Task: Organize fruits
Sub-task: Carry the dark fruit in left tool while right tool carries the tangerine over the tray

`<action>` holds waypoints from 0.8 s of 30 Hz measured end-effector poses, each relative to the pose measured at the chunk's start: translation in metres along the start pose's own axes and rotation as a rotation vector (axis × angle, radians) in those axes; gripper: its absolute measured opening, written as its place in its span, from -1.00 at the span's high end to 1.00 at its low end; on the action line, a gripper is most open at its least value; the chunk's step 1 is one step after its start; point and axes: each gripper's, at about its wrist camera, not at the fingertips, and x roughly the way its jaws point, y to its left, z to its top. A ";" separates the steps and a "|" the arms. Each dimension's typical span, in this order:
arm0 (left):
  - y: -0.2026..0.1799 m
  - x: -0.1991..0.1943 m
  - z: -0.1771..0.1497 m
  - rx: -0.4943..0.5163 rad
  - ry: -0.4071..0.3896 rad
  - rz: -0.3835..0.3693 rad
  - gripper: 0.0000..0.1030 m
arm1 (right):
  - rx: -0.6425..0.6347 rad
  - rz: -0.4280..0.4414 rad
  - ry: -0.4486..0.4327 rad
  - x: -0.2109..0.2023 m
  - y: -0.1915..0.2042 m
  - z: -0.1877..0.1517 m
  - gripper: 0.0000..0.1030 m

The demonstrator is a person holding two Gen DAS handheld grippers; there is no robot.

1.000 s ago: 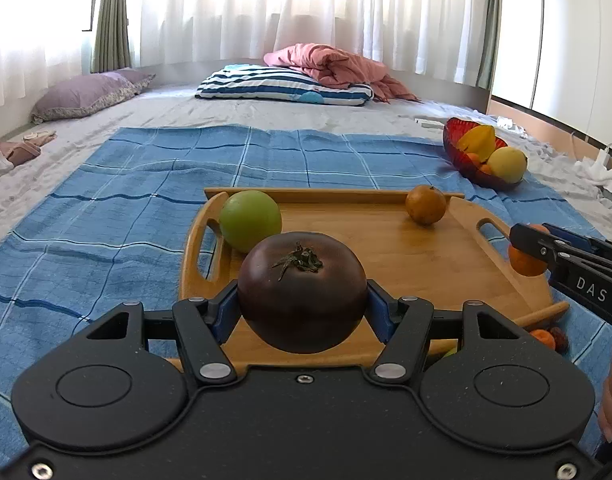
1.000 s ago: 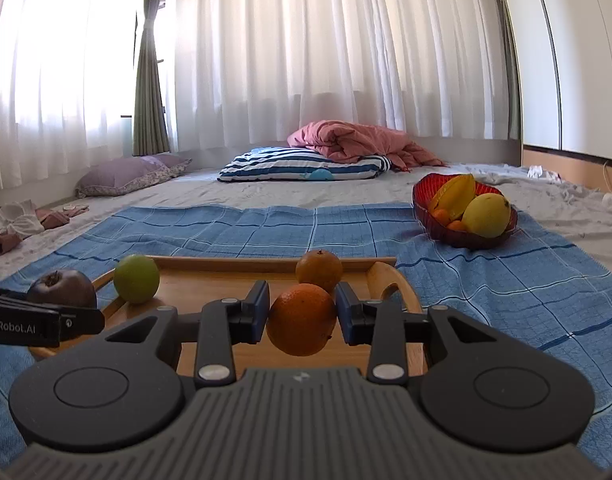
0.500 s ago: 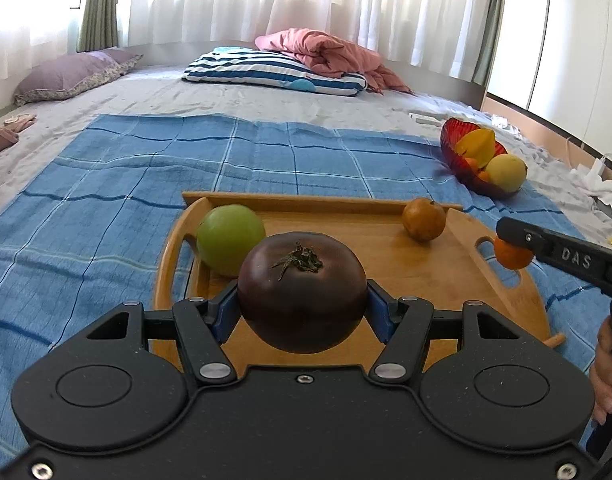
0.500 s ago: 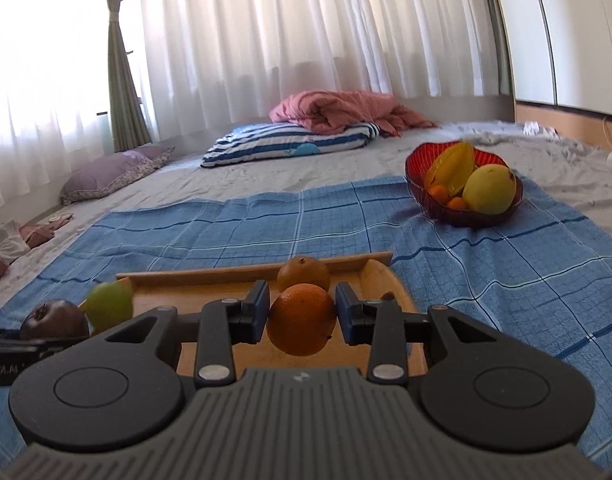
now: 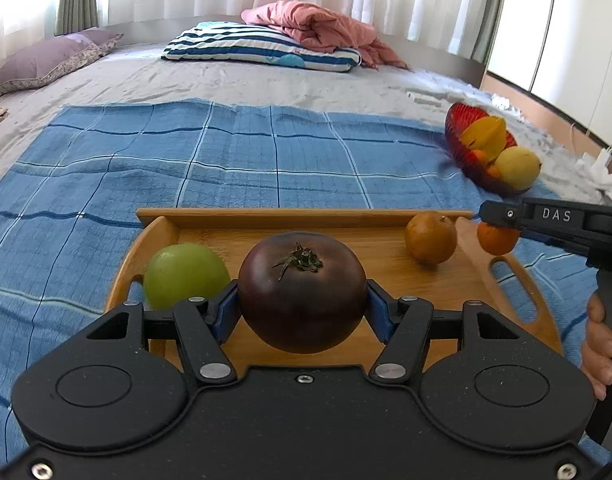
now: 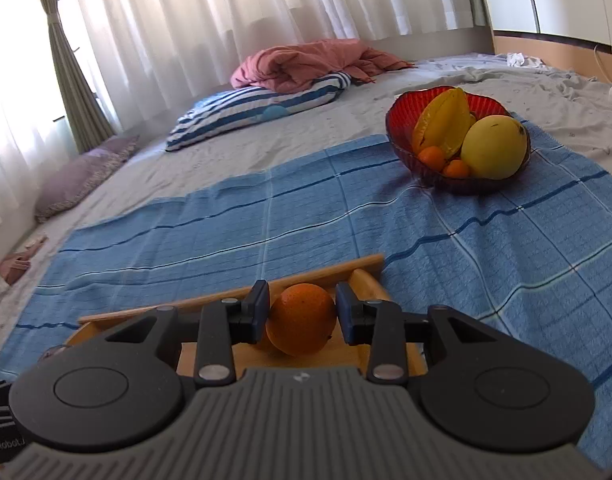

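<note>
Above the wooden tray point(image 5: 346, 248), in the left wrist view, a dark tomato point(image 5: 302, 292) is pinched between the fingers of the left gripper point(image 5: 302, 312). On the tray a green fruit point(image 5: 184, 274) is seen at the near left of the tomato and a brownish orange point(image 5: 431, 238) at its far right. Beyond the tray's right handle, a small orange point(image 5: 497, 238) is carried by the right gripper point(image 5: 502, 224), with a hand point(image 5: 600, 344) on its grip. The red bowl point(image 5: 456, 128) is seen farther off on the blue blanket point(image 5: 226, 160).

In the right wrist view, the small orange point(image 6: 301, 319) is clamped between the fingers of the right gripper point(image 6: 302, 312), over the tray's far corner point(image 6: 362, 266). The bowl point(image 6: 402, 120), well apart from the tray, is already crowded with a starfruit point(image 6: 442, 120), a yellow fruit point(image 6: 494, 148) and small oranges.

A slip is judged possible: both fruits are round and smooth. An orange set on that heap could roll onto the blanket.
</note>
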 end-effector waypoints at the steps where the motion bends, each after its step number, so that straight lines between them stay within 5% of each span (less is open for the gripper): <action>1: -0.001 0.004 0.001 0.002 0.005 0.002 -0.19 | -0.006 -0.013 0.000 0.003 0.000 0.002 0.21; 16: -0.003 0.055 0.015 0.012 0.063 0.023 -0.19 | -0.034 -0.080 0.037 0.044 0.002 0.001 0.21; 24: -0.012 0.062 0.015 0.057 0.045 0.021 -0.19 | -0.016 -0.041 0.046 0.051 0.004 0.000 0.21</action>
